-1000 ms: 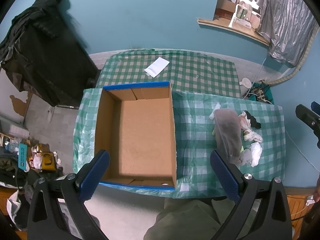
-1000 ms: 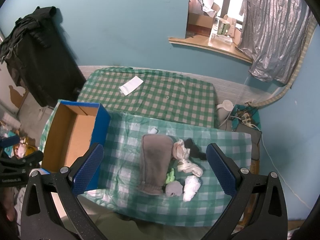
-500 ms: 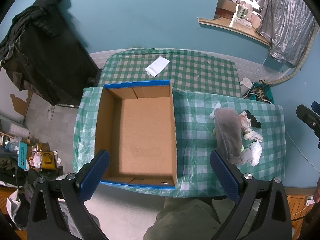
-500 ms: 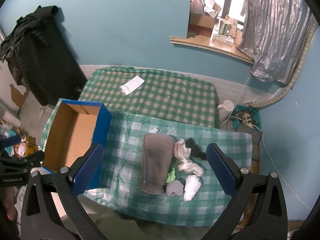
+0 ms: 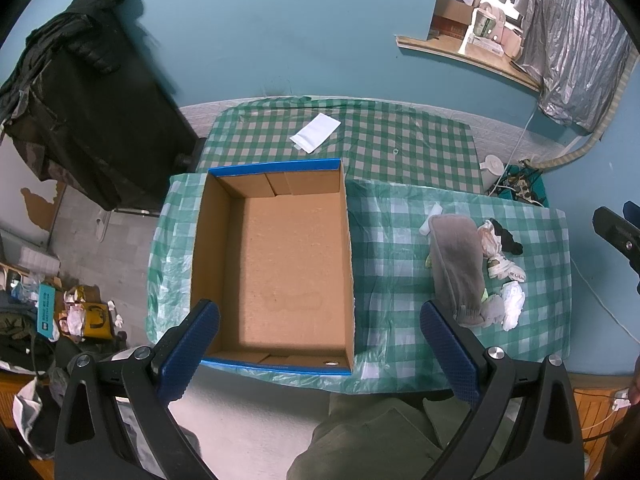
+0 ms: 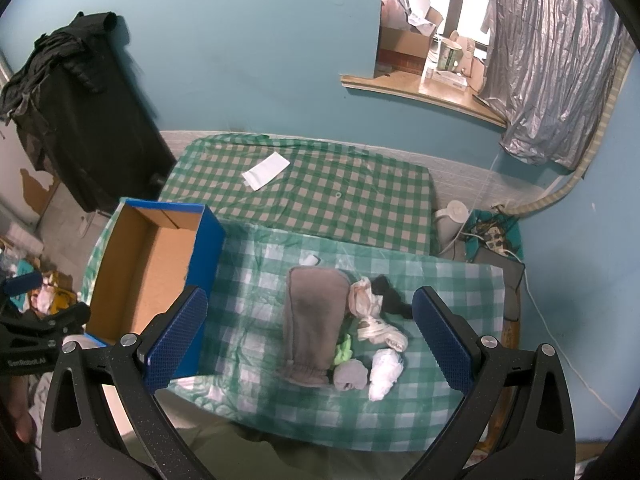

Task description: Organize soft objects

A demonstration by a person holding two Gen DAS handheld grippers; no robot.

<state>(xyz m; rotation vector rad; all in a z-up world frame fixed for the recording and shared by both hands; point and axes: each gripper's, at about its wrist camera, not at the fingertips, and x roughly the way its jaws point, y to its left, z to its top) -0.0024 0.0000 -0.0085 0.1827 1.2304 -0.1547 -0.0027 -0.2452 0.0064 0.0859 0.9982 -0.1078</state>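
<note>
An empty cardboard box (image 5: 280, 256) with blue outer walls (image 6: 208, 248) stands on the left of a green checked table. To its right lies a pile of soft things: a long grey sock (image 6: 314, 320) (image 5: 456, 264), a black sock (image 6: 386, 290), a pink-white one (image 6: 362, 296), a white striped one (image 6: 382, 330), a green scrap (image 6: 344, 350), a small grey sock (image 6: 351, 374) and a white one (image 6: 385, 370). My left gripper (image 5: 320, 348) hangs open high above the box. My right gripper (image 6: 308, 340) hangs open high above the pile. Neither holds anything.
A white envelope (image 5: 316, 133) lies on the far checked table (image 6: 360, 200). A black covered cabinet (image 5: 80, 120) stands at the left, with clutter on the floor (image 5: 72, 312) below it. A power strip and cables (image 6: 488, 236) sit right of the tables. A person's legs (image 5: 380, 440) are at the near edge.
The right gripper's view has drifted slightly, with the pile sitting a little lower and to the right between its fingers. The left gripper is nearly still. Nothing was grasped.
</note>
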